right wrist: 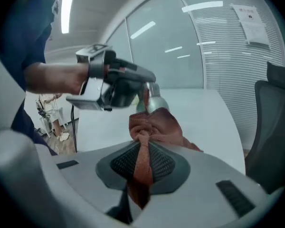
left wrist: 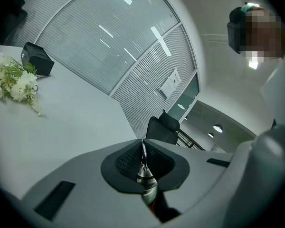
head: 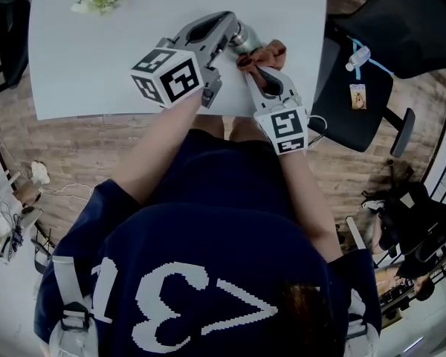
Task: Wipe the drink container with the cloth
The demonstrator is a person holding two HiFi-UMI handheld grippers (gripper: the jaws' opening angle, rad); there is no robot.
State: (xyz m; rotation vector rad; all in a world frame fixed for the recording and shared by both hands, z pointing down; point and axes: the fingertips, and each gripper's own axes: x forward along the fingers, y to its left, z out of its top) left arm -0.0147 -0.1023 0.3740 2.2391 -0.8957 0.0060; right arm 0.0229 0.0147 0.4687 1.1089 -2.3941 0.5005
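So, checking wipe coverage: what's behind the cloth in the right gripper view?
The silver drink container, held by the left gripper. Only a rounded part of it shows above the cloth; the rest is covered.

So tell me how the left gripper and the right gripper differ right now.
The left gripper clamps the silver drink container by a thin metal part; the right gripper pinches the rust-red cloth. The left gripper's jaws are almost together; the right gripper's stand slightly wider around bunched fabric. Both are shut on something.
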